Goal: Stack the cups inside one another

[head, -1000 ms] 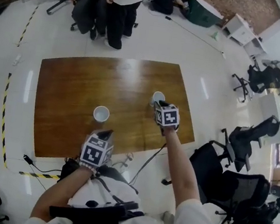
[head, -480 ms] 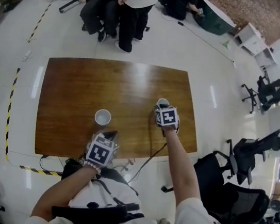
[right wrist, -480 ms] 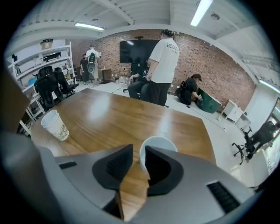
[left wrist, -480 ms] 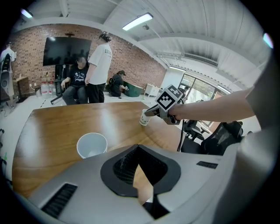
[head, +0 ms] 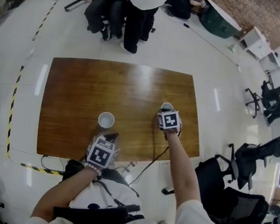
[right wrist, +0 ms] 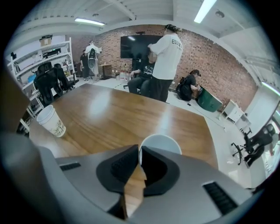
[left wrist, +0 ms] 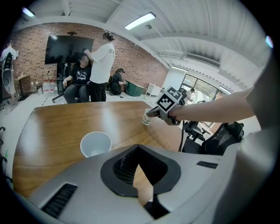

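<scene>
The head view shows two white paper cups on the brown table (head: 81,84), well apart. The left cup (head: 106,120) stands toward the near edge, just beyond the left gripper (head: 108,136). The right cup (head: 167,106) stands toward the right edge, at the tip of the right gripper (head: 166,113). From above, neither pair of jaws can be read plainly.

The right gripper view shows its own jaws clearly. They have just been closing and now pinch the near wall of the right cup (right wrist: 162,144) at its rim, with one pad outside the cup and the other over its mouth. This view also shows print on the side of the left cup (right wrist: 51,121), which stands far off to the left.

The left gripper view shows that gripper's jaws together at their tips, with nothing between them and only bare wood behind. The left cup (left wrist: 95,143) sits just beyond them and to the left, showing its plain white inside. Farther right is the right cup (left wrist: 147,117) with the other gripper on it.

Both cups stand upright on their bases, long axis vertical, with the mouths facing up and wider than the bases.
</scene>
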Demonstrator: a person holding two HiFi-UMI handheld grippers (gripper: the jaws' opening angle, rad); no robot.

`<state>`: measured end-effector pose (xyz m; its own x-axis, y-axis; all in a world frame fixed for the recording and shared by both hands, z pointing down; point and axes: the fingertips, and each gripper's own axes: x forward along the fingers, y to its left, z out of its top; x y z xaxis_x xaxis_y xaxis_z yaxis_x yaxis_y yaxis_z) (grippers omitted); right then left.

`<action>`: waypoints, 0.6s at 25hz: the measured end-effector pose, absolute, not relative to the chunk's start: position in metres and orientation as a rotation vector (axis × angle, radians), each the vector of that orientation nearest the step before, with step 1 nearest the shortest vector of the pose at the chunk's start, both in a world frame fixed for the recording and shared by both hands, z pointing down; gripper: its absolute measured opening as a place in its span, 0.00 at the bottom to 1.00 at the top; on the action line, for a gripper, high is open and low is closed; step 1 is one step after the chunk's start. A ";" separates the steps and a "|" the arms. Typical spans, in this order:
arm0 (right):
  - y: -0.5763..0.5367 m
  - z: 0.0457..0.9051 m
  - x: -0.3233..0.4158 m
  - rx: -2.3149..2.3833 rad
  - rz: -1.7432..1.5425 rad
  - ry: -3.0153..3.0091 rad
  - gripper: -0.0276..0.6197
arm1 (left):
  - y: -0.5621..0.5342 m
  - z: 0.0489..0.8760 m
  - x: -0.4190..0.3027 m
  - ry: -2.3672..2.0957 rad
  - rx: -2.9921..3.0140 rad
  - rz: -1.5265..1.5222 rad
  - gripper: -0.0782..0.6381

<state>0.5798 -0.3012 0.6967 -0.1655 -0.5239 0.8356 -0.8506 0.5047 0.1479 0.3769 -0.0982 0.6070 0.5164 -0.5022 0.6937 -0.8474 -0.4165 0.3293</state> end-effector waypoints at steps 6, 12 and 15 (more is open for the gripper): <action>-0.302 0.688 0.572 1.165 0.442 -1.869 0.09 | -0.098 0.607 0.368 -1.088 2.089 0.665 0.10; -0.286 0.668 0.570 1.214 0.437 -1.882 0.09 | -0.091 0.607 0.361 -1.056 2.108 0.668 0.10; -0.274 0.653 0.563 1.233 0.448 -1.911 0.09 | -0.089 0.607 0.354 -1.054 2.119 0.672 0.10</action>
<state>0.5631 -0.2736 0.6529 -0.2043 -0.5945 0.7777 -0.8784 0.4620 0.1224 0.3545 -0.0894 0.6072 0.5416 -0.4834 0.6877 -0.8275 -0.4504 0.3352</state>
